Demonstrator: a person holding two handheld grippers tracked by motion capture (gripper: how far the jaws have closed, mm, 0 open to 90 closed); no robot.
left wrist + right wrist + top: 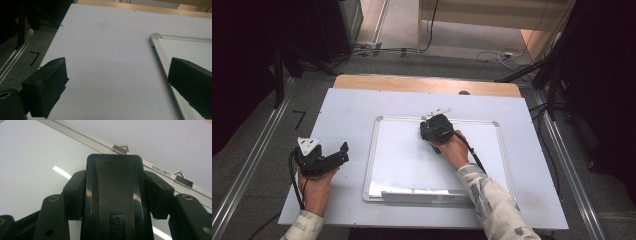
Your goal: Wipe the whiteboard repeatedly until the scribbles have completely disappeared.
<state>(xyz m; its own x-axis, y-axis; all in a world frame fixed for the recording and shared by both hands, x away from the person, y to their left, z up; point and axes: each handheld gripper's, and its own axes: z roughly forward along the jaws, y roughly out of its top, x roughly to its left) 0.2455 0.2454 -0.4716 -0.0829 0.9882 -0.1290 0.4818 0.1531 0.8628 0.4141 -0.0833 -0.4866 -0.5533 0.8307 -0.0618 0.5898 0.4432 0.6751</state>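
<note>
On whiteboard (pixel 412 160): right gripper (pixel 115 192) clamps black eraser (pixel 113 195); left gripper (pixel 117 82) agape.

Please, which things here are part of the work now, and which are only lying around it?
In the work:
- whiteboard, lying flat on the table
- black eraser, gripped by the right tool near the board's far edge
- left tool, open, off the board's left side, holding nothing

Only around:
- white table sheet
- cables on the floor beyond the table
</note>
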